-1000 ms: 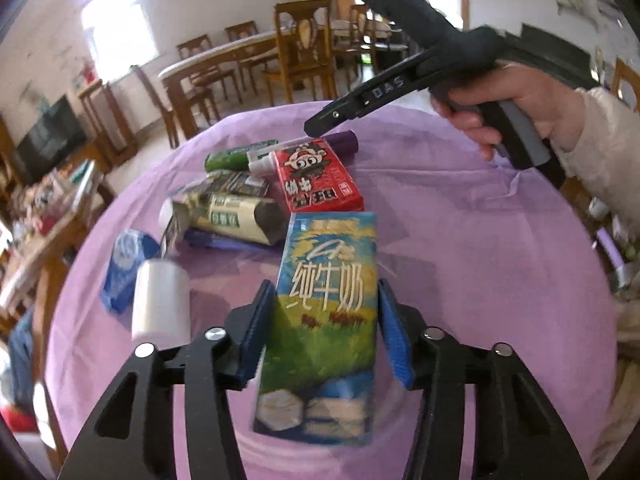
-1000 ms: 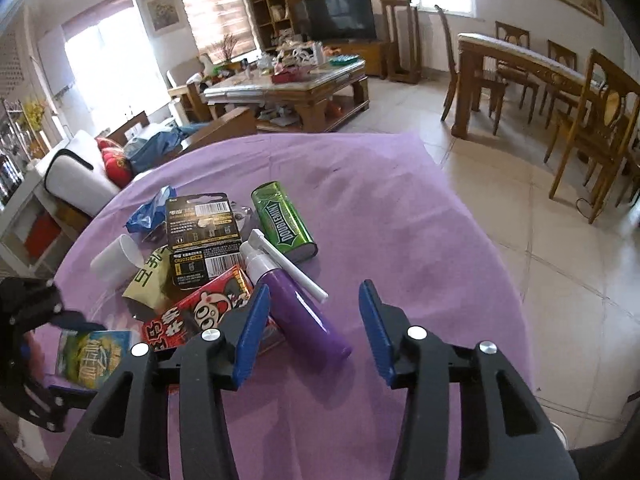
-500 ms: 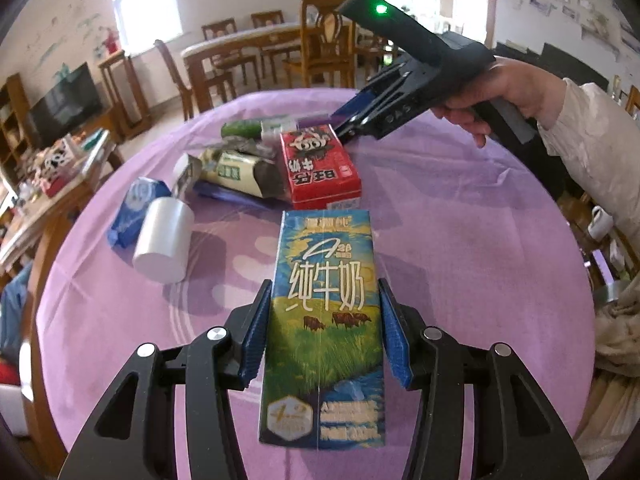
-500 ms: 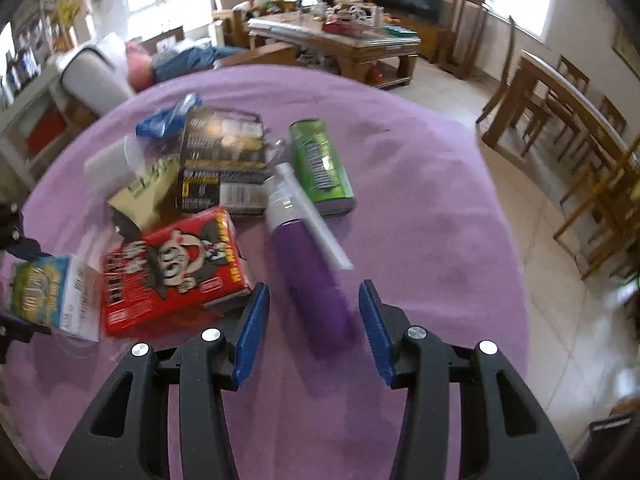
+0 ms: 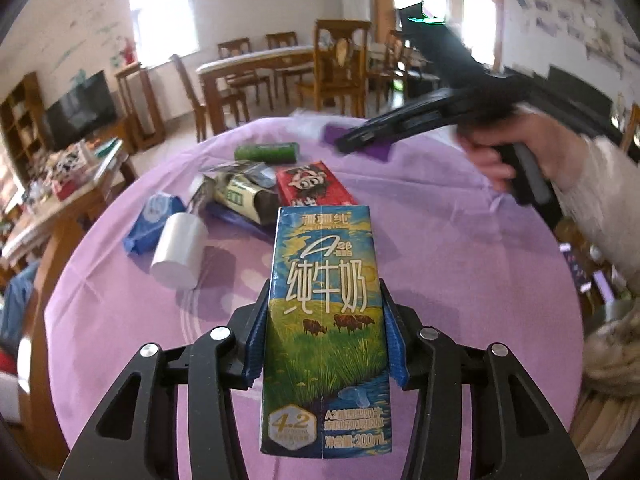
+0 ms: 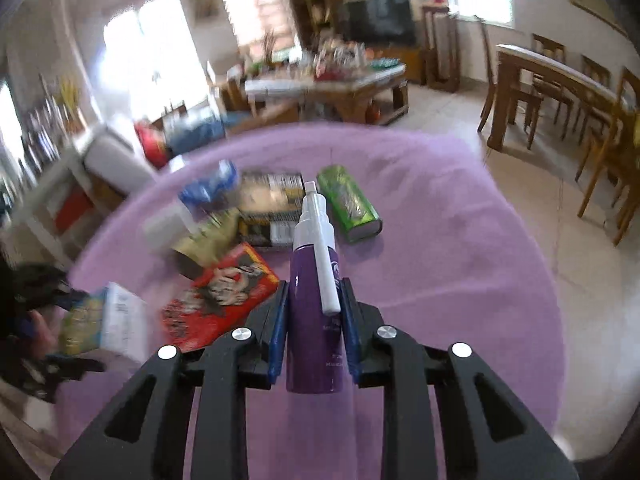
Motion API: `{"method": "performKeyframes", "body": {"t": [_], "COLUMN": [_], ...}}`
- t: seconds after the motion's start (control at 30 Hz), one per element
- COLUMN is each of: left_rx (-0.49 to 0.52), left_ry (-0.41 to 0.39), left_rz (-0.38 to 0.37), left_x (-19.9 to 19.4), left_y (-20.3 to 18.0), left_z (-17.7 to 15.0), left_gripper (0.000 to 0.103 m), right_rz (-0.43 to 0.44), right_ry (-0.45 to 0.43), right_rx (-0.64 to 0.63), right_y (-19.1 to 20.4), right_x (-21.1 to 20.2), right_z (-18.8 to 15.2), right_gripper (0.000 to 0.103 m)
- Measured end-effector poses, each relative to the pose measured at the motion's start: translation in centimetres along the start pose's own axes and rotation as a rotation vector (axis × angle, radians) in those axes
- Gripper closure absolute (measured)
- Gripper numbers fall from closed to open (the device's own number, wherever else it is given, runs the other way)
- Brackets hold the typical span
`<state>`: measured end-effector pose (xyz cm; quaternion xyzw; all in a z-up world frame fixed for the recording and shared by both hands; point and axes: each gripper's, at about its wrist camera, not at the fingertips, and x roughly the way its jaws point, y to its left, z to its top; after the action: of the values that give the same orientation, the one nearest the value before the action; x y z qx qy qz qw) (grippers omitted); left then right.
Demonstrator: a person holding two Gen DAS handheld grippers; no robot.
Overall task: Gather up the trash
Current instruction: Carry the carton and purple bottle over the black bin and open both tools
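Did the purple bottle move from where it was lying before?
Yes. The purple bottle lay on the table beside the red carton; the right gripper has just been closing and now pinches it, nozzle pointing away, nearer the camera than the green can.

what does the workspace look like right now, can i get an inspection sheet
surface: round table under a purple cloth
job's things: milk carton in the left hand-held gripper; purple bottle in the right hand-held gripper
clutter: red carton, green tube, white cup, blue packet, crumpled wrappers
grippers: left shut on the carton; right jaws have just been closing, pads now on the bottle
cables: nothing seen
surroundings: dining table and chairs, television
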<state>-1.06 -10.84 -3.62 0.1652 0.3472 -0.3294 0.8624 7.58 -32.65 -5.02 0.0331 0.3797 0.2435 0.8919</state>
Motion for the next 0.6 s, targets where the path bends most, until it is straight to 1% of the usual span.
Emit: {"method": "performKeyframes", "body": {"t": [0.1,0.2,0.37,0.5,0.57,0.6], "left_rx": [-0.032,-0.075,-0.086,-0.083,-0.080,-0.082], "left_ry": [-0.035,-0.075,-0.138,-0.176,-0.189,-0.195], "left_rz": [0.025,0.020,-0.005,-0.078,-0.127,-0.163], "left_x": [-0.7,-1.4,-1.5,-0.2,1.0,1.9], "left_y": [-0.3,-0.7,-2.8,-6.4,-8.4,-9.7], "left_z": [0.1,1.2,4.0,7.3,8.9,10.0], "left_gripper": [0.056,0.056,0.056,0.056,0.056,0.056], "right_rz": [0.066,0.104,0.089,0.036,0.006,-0.012], "right_ry": [-0.113,-0.204,-0.317,-0.413,-0.456,-0.472], "right_rx": [0.086,0.160,0.252,0.312,0.343,0.354], "right_y": [-0.2,-0.7,-2.5,-5.1,-6.5,-7.1], "right_x": [-3.9,-7.4,-12.2,-16.4,-18.2,-19.1], "right_z": [-1.1,-2.6,-5.1,-7.2,-8.2,-8.8], "right_gripper": [0.079,0.079,0.079,0.079,0.079,0.079]}}
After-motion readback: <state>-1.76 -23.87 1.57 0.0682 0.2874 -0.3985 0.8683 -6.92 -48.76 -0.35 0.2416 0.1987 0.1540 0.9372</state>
